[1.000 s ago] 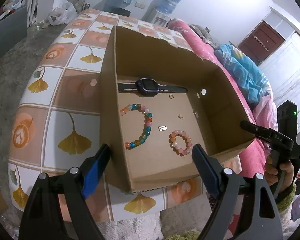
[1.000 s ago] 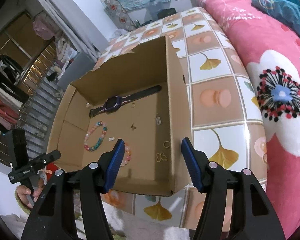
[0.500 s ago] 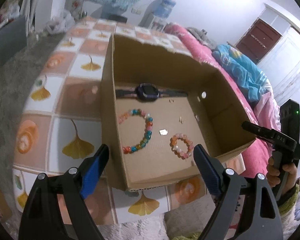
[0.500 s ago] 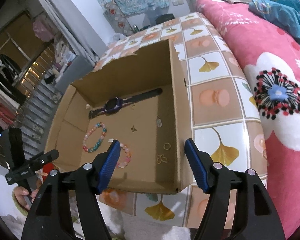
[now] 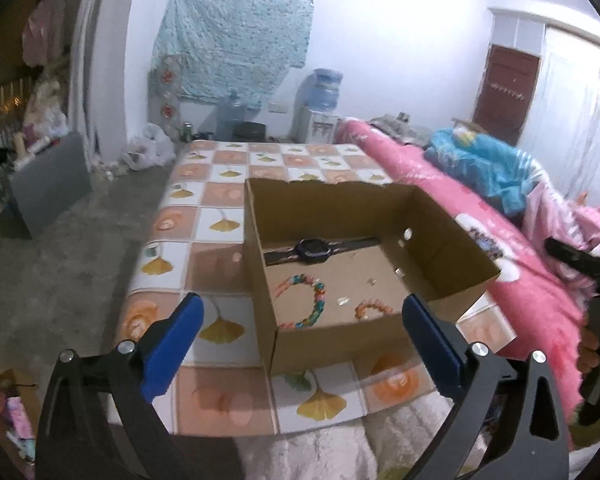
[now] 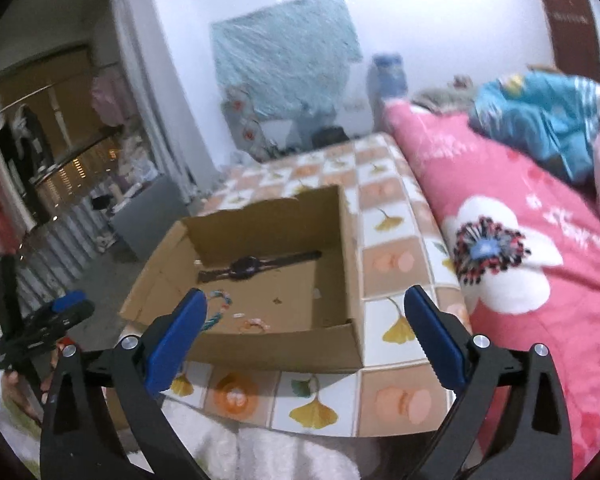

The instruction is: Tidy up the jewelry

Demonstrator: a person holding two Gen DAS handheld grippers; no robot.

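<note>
Two claws opening with nothing between them, left claw (image 5: pixel 300 320) and right claw (image 6: pixel 305 316) short of cardboard box (image 5: pixel 339 344) on tiled tabletop (image 5: pixel 216 196), wristwatch (image 5: pixel 313 249), multicoloured bead bracelet (image 5: pixel 305 306), small pink bead bracelet (image 5: pixel 373 307) inside box.

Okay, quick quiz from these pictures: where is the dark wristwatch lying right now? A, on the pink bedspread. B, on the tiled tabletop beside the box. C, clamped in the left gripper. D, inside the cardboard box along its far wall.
D: the wristwatch lies flat on the floor of the cardboard box, stretched along the far wall, with the beaded bracelets nearer the camera; both grippers are empty, clear of the box.
</note>
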